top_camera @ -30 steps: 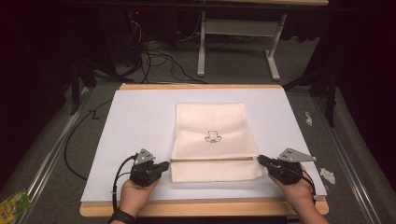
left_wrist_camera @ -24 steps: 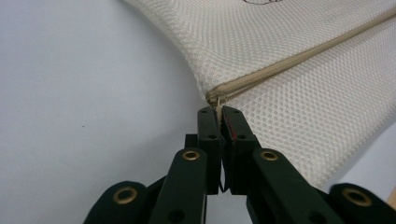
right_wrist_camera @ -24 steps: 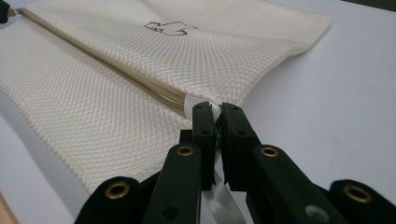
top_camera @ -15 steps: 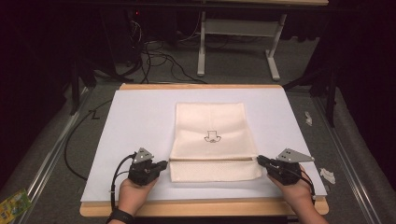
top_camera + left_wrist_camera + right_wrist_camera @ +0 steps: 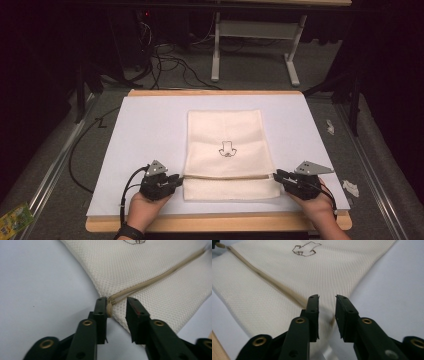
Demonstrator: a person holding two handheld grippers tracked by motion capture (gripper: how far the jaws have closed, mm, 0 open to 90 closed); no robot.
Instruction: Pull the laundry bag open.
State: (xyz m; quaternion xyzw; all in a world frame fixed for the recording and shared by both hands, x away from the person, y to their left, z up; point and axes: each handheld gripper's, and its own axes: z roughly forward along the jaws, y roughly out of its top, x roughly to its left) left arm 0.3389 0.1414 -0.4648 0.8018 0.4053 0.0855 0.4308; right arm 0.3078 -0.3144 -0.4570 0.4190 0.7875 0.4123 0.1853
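A cream mesh pouch [image 5: 225, 135] with a small line drawing lies flat on the white mat [image 5: 145, 130]. A tan zipper [image 5: 227, 176] runs across it near the front. My left gripper [image 5: 177, 180] is at the zipper's left end and open. In the left gripper view the zipper's end tab [image 5: 109, 309] rests against the inner face of one jaw of the left gripper [image 5: 117, 305], over the pouch [image 5: 155, 265]. My right gripper [image 5: 276, 176] is open at the pouch's right edge. In the right gripper view the right gripper [image 5: 327, 302] straddles the zipper's [image 5: 267, 281] right end.
The mat sits on a wooden table [image 5: 215, 223]. White paper scraps [image 5: 350, 187] lie to the right of the mat, and a green-yellow packet [image 5: 12, 218] lies at the lower left. Cables and a desk frame [image 5: 255, 30] are on the floor behind the table.
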